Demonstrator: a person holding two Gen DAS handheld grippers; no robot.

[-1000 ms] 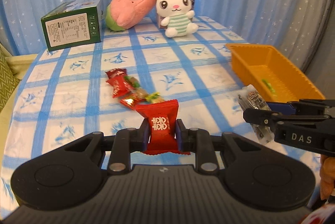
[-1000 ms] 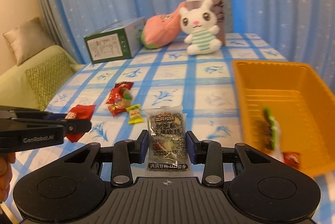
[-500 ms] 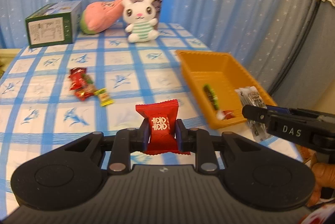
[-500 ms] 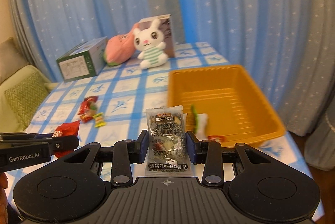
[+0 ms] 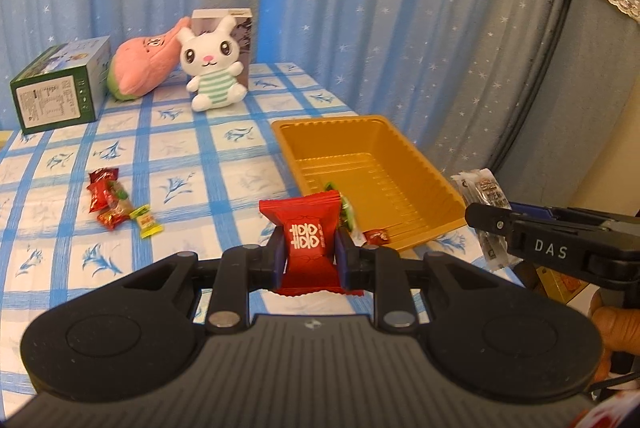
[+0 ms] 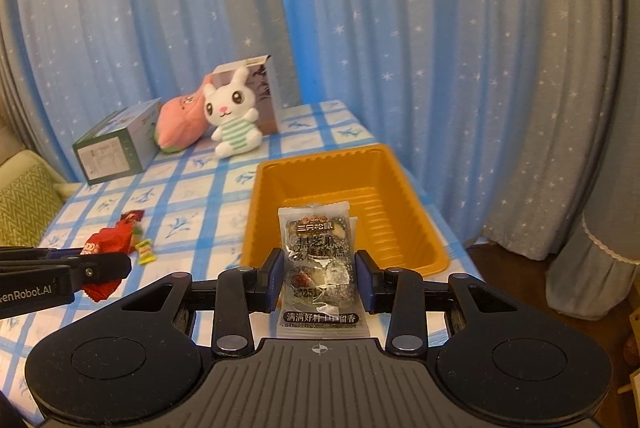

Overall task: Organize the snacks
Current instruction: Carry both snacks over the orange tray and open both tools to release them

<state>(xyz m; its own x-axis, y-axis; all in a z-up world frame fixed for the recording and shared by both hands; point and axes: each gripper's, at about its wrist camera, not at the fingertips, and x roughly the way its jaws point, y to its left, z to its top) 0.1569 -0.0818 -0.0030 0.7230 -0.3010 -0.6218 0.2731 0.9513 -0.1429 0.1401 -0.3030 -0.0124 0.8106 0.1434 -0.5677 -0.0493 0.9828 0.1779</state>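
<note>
Nearby, tray [image 5: 404, 148] rim beside table edge [image 5: 460, 240]

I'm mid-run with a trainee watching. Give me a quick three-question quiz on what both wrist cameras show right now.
1. True or false: the left gripper is shut on a red packet.
2. What does the right gripper hold? A) a clear packet with dark contents B) a yellow candy C) nothing
3. Name the container on the checked tablecloth that already has a few snacks lying in it.

Key
1. True; its pads press on the packet's two sides.
2. A; the clear packet sits upright between the pads.
3. The orange tray; a small red candy lies at its near end.
</note>
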